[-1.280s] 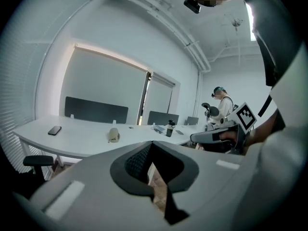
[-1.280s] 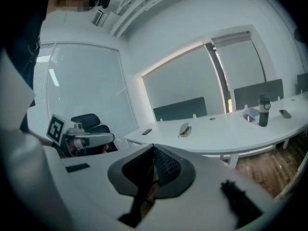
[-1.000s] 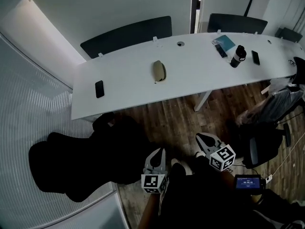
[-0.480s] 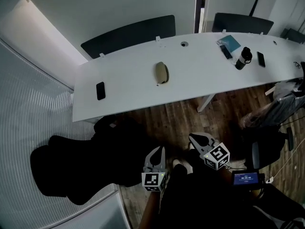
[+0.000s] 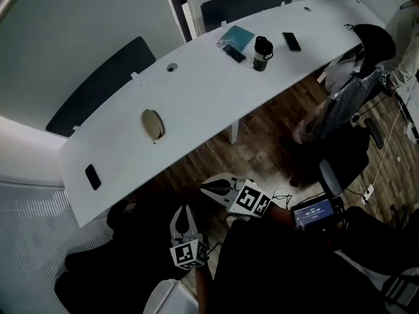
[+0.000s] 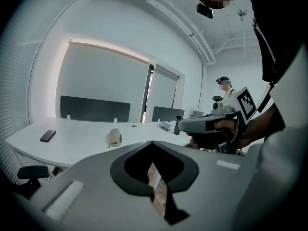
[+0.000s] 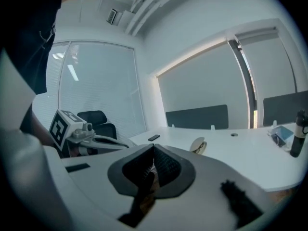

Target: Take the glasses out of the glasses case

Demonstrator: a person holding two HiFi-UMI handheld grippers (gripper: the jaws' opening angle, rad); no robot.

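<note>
A beige glasses case (image 5: 152, 124) lies on the long white table (image 5: 196, 103), well away from both grippers; its lid looks slightly raised. The case also shows small in the left gripper view (image 6: 114, 137) and the right gripper view (image 7: 198, 145). My left gripper (image 5: 182, 210) hovers over the wooden floor short of the table, shut and empty. My right gripper (image 5: 205, 186) is held beside it, a little nearer the table, also shut with nothing in it. Each gripper sees the other: the right gripper (image 6: 192, 125) and the left gripper (image 7: 118, 143).
On the table are a black phone (image 5: 93, 176) at the near left end, and a dark bottle (image 5: 262, 52), a blue booklet (image 5: 237, 36) and another phone (image 5: 292, 41) farther right. Black office chairs (image 5: 131, 254) stand by the grippers. A bag-draped chair (image 5: 340, 97) stands right.
The head view has swung, so the table now runs diagonally. Both grippers have shifted across the floor area, and the right one has rolled and now points left. Both stay shut.
</note>
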